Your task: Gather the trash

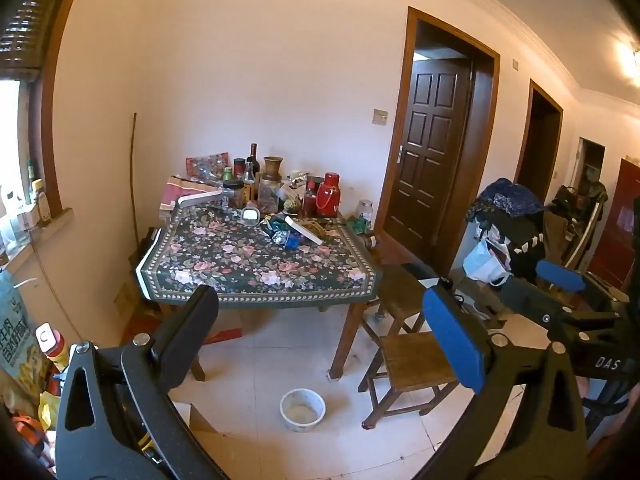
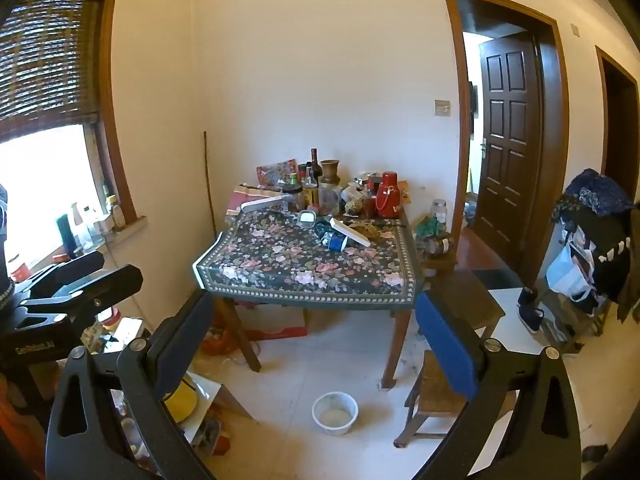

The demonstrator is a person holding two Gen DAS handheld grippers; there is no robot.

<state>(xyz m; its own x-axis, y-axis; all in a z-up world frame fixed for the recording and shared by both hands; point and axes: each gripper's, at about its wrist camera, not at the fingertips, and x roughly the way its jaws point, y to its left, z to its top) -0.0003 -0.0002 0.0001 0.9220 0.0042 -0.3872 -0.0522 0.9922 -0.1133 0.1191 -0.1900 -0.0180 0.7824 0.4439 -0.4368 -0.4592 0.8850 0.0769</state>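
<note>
Both the left gripper (image 1: 320, 332) and right gripper (image 2: 316, 332) are held spread apart, nothing gripped. A white bowl (image 2: 335, 413) is seen on the floor tiles. Beyond, wrappers (image 2: 334, 236) are scattered on the table (image 2: 280, 264).

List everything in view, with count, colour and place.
table: one, dark floral cloth, against the far wall
red flask: one, red, back of table among bottles and jars
white box: one, white, tilted on blue wrappers mid-table
bowl: one, white, on the floor before the table
stool: one, brown wood, right of table
door: one, dark brown, open
left tool: one, black, blue pad, open
right tool: same, open
</note>
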